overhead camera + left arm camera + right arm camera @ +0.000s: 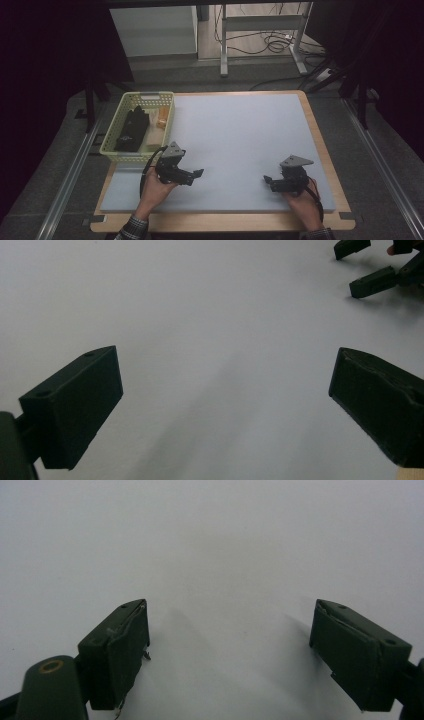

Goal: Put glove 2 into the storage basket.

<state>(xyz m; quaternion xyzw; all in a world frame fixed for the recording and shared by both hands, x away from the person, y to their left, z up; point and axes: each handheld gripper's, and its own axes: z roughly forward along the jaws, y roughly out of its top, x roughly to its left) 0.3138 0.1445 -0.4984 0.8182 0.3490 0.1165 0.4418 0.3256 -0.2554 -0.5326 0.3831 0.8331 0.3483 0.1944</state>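
Observation:
My left gripper rests low over the pale grey mat near its front left, jaws pointing right and standing open with nothing between them. At the front right, my right gripper points left across the mat, also open and empty. In the left gripper view, the right gripper shows farther off at the top right corner with its two jaws apart. A hand holds each gripper from the table's near edge.
A pale green basket stands at the mat's left edge, holding a black object and a small orange-tan item. The wooden table rim frames the mat. Table legs and cables lie on the floor beyond.

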